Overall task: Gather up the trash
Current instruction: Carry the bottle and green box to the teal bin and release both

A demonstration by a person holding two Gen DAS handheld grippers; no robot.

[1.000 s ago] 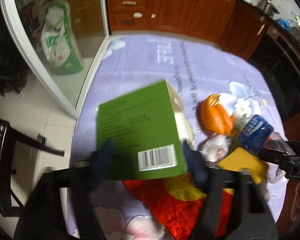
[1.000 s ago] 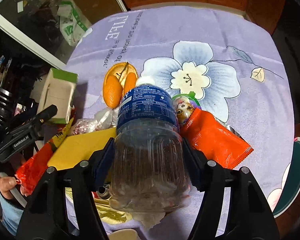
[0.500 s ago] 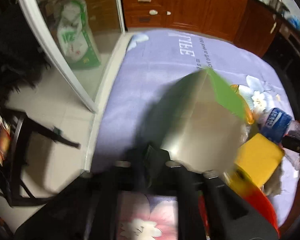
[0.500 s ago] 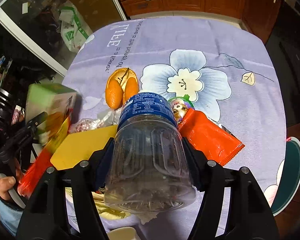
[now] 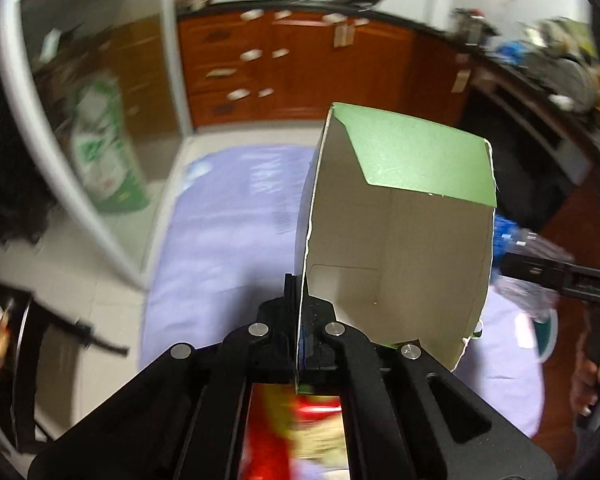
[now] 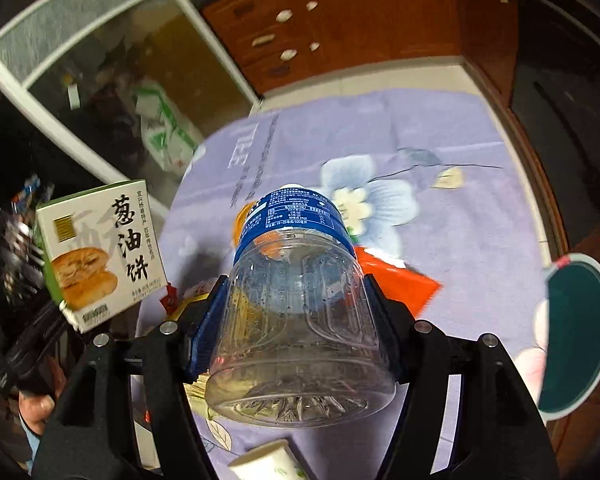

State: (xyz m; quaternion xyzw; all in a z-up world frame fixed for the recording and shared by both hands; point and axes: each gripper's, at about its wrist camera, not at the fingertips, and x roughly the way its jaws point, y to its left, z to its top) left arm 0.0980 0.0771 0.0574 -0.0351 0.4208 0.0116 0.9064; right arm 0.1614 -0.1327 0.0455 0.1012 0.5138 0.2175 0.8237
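Fingers of the left gripper [image 5: 300,320] pinch one wall of the open green box [image 5: 396,240]; right gripper [image 6: 296,332] clamps the clear bottle [image 6: 300,312] between its fingers.

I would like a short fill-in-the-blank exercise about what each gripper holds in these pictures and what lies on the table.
1. The left gripper is shut on one thin wall of an open green ____.
2. The right gripper is shut on a clear plastic bottle with a ____ label.
3. The tablecloth is purple and printed with a ____.
4. Behind the bottle, an ____ packet lies on the cloth.

Missing words: box; blue; flower; orange
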